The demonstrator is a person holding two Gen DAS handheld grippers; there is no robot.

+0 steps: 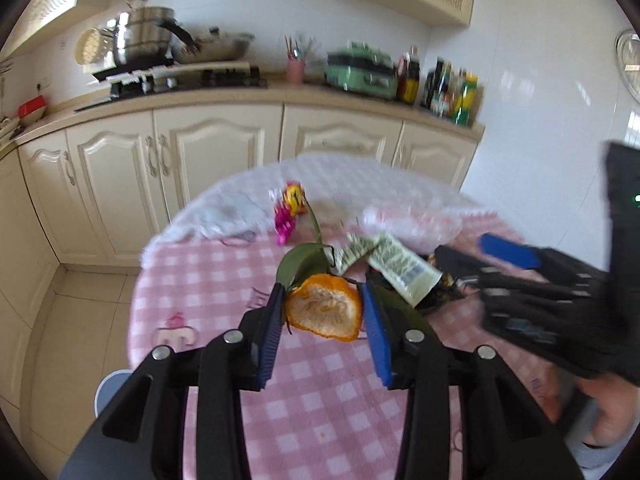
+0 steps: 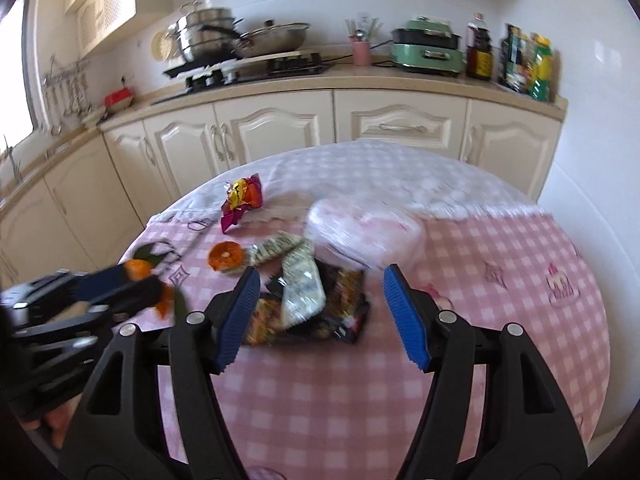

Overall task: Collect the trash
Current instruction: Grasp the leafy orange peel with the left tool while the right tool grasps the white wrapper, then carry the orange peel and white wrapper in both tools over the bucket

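Note:
My left gripper point(image 1: 323, 300) is shut on an orange peel point(image 1: 326, 310) with green leaves point(image 1: 300, 266), held just above the pink checked tablecloth point(image 1: 312, 400). It also shows in the right wrist view point(image 2: 132, 280) at the left. My right gripper point(image 2: 320, 284) is open and empty, just above a dark snack wrapper point(image 2: 344, 312) and a pale green wrapper point(image 2: 302, 288). A second piece of orange peel point(image 2: 226, 257), a pink and yellow candy wrapper point(image 2: 242, 198) and a clear plastic bag point(image 2: 360, 232) lie on the table beyond.
The round table's edge point(image 2: 580, 400) curves close on both sides, with tiled floor point(image 1: 76, 340) below. Cream kitchen cabinets point(image 2: 280, 132) stand behind, with pots on a stove point(image 2: 240, 64), a green appliance point(image 2: 426, 52) and bottles point(image 2: 524, 64) on the counter.

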